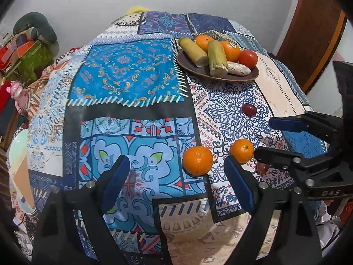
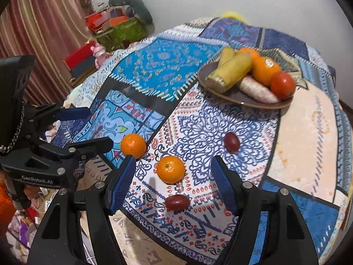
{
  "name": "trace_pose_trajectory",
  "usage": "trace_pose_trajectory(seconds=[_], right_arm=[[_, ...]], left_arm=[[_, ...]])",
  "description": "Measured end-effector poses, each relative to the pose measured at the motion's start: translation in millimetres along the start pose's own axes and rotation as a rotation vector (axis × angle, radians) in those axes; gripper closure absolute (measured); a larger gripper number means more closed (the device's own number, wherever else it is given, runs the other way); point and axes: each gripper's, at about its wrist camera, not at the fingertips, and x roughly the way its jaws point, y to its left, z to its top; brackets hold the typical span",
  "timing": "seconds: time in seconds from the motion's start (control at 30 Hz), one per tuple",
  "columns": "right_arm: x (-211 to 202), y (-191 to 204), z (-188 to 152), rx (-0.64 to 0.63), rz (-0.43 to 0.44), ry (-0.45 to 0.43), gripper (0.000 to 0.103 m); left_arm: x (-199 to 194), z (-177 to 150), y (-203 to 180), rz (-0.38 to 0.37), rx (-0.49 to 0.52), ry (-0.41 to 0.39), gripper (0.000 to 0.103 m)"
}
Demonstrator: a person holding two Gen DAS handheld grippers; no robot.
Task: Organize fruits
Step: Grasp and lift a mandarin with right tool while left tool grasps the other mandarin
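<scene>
Two oranges lie loose on the desk (image 2: 308, 132), short of the plate (image 2: 222, 97) at the far side. The right hand-held gripper (image 2: 173, 181) stands half open and empty, with the nearer orange (image 2: 170, 169) just ahead between its fingers and a small red fruit (image 2: 177, 201) below. The left hand-held gripper (image 1: 176, 185), wide and empty, is nearer the other orange (image 1: 198, 160), just ahead and slightly right.
</scene>
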Motion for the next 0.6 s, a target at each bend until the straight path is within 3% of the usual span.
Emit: trace_pose_trajectory(seconds=[0.13, 0.3, 0.43, 0.6], right_arm=[[12.9, -1.4, -0.7, 0.003, 0.02, 0.044, 0.053], [31.2, -2.8, -2.2, 0.003, 0.037, 0.099, 0.064], [38.6, -3.3, -3.3, 0.003, 0.058, 0.114, 0.071], [37.9, -1.2, -3.2, -0.011, 0.061, 0.105, 0.071]], left_arm=[[11.1, -0.8, -0.4, -0.015, 0.007, 0.021, 0.024], [27.8, -3.9, -2.9, -0.05, 0.017, 0.069, 0.042], [35.5, -6.5, -8.7, -0.075, 0.034, 0.086, 0.047], [43.3, -6.8, -14.0, -0.094, 0.037, 0.1, 0.062]])
